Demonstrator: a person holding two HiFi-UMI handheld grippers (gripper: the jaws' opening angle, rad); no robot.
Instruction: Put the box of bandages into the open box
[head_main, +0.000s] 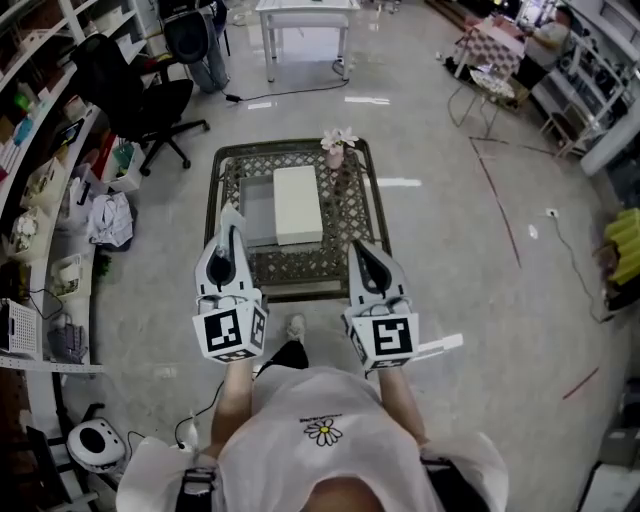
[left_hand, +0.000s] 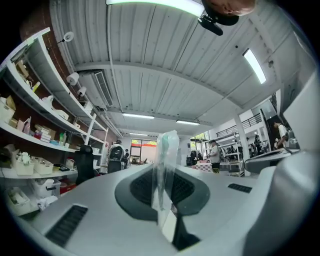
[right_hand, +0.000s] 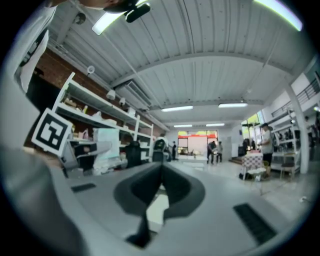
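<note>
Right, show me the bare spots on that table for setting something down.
Free: the lattice strip of the table right of the white box, below the flower vase; also the near strip before the front edge. Crowded: the left half, where a grey box lies against the white one.

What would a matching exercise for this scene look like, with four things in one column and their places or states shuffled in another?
Things:
1. white box
2. flower vase
3. black office chair
4. left gripper

Places or states:
A. far edge of the lattice table
B. shut on a clear wrapper
C. middle of the lattice table
D. on the floor beside the shelves

Pairs: 1-C, 2-A, 3-D, 4-B
</note>
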